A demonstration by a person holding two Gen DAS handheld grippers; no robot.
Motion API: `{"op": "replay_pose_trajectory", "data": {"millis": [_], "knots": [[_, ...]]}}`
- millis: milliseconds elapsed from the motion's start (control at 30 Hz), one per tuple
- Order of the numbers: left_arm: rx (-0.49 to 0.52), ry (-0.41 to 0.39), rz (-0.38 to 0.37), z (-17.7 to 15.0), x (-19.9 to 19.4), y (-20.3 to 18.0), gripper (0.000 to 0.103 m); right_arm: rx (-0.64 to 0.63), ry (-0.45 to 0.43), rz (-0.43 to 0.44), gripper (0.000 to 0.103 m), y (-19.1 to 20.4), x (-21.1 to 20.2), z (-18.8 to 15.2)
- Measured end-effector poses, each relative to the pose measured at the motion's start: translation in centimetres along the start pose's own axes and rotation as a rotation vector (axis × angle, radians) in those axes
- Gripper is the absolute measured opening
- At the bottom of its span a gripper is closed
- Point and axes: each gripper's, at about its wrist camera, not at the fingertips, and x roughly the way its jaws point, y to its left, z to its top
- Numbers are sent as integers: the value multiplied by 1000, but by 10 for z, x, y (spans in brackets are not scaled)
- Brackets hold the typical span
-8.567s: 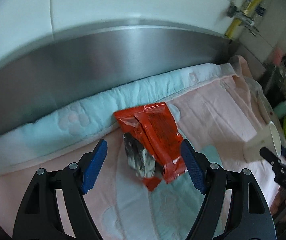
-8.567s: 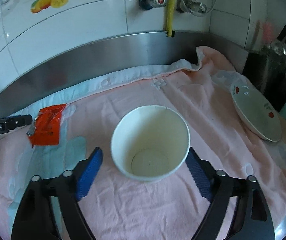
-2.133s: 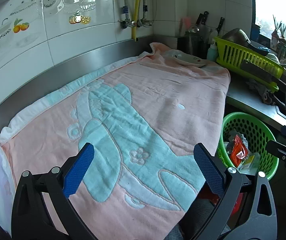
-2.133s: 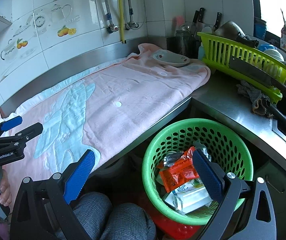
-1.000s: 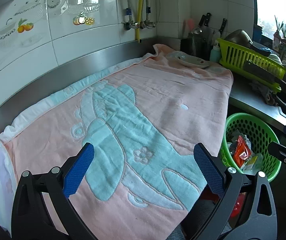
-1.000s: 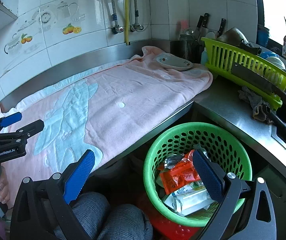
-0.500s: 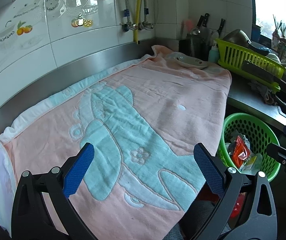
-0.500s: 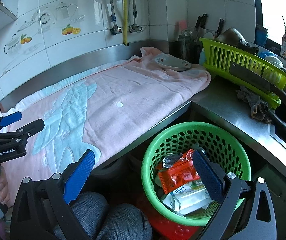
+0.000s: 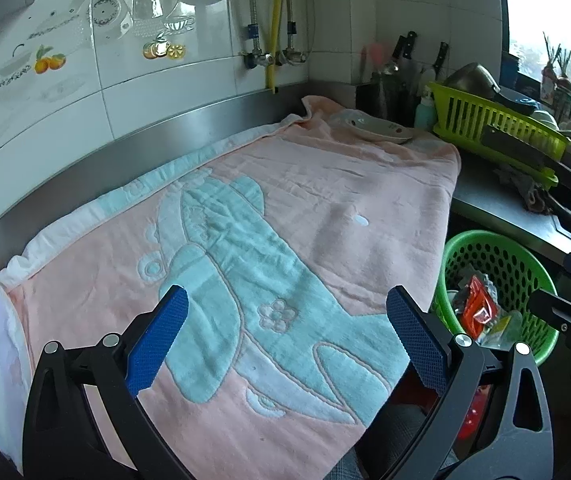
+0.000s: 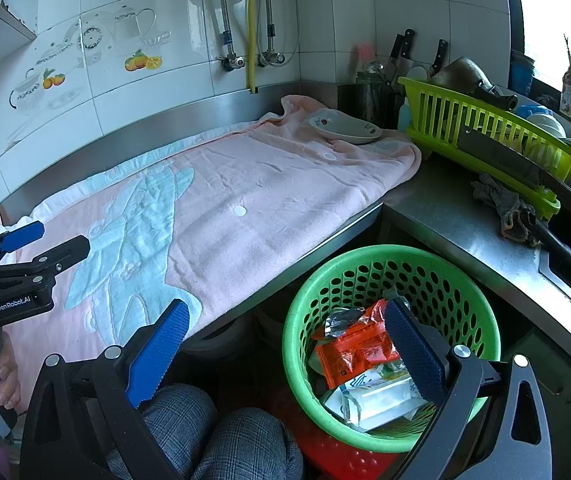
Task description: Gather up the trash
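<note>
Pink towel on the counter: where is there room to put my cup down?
Nearly all the pink towel is bare, from the steel backsplash to the front edge. Only the corner by the white dish and yellow-green rack is crowded.

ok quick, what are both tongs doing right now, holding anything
Left tongs: open, holding nothing.
Right tongs: open, holding nothing.
</note>
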Motion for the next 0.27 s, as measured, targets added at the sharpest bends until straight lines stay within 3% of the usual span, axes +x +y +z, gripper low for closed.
{"op": "replay_pose_trajectory", "data": {"millis": [267], "knots": [[-11, 13, -3, -1, 3, 2, 98, -3, -1, 2, 95, 2, 0, 2]]}}
